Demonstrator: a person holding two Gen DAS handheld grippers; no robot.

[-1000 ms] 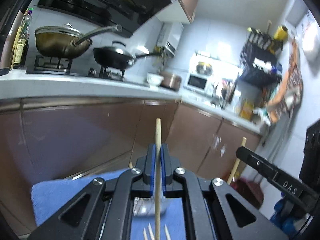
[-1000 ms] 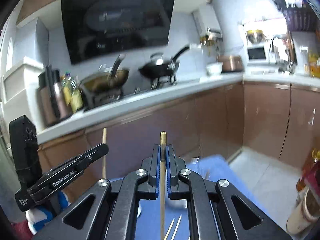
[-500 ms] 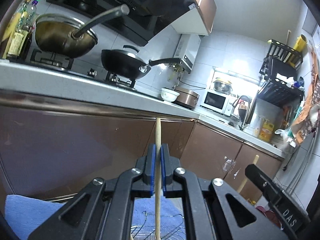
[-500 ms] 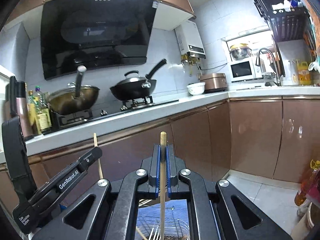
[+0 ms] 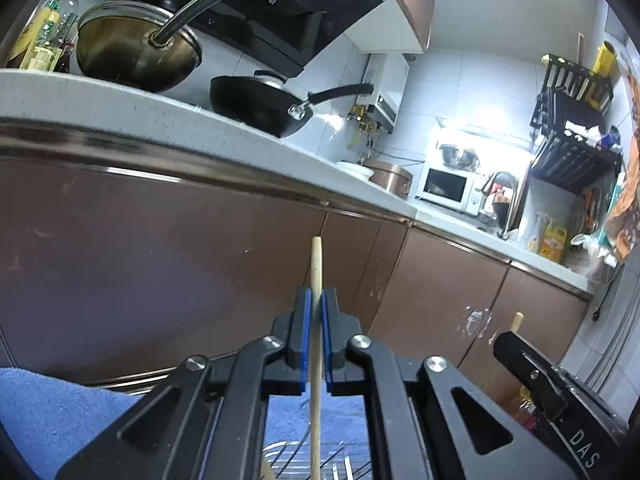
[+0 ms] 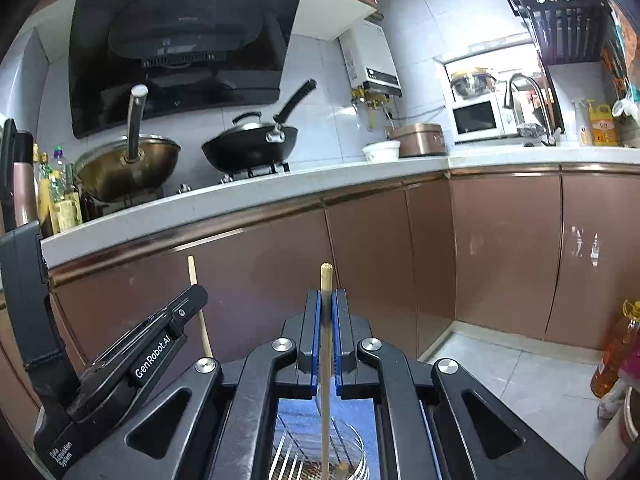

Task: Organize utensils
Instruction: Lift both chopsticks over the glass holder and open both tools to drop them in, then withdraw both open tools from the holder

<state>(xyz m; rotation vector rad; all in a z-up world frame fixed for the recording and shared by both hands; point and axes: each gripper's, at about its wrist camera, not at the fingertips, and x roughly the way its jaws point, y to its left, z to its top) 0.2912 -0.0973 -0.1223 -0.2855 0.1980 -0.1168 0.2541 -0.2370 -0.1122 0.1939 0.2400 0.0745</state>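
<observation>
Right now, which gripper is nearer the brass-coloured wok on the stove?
Left. The left gripper is below the wok, slightly right of it; the right gripper is farther right, beyond the left one.

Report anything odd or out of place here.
Nothing is spilled or broken. Each gripper, left and right, is shut on one upright chopstick above a wire holder. Only the cabinet door shows white scuffs.

Pale tan wooden chopstick (image 5: 316,360), black gripper (image 5: 315,304) with bright blue pads (image 5: 306,336). Blue fuzzy towel (image 5: 60,412) underneath, glossy copper-brown cabinets (image 6: 500,256), speckled white desk (image 6: 280,188), brassy wok (image 6: 128,168), black pan (image 6: 248,148), silver wire basket (image 6: 352,452).
</observation>
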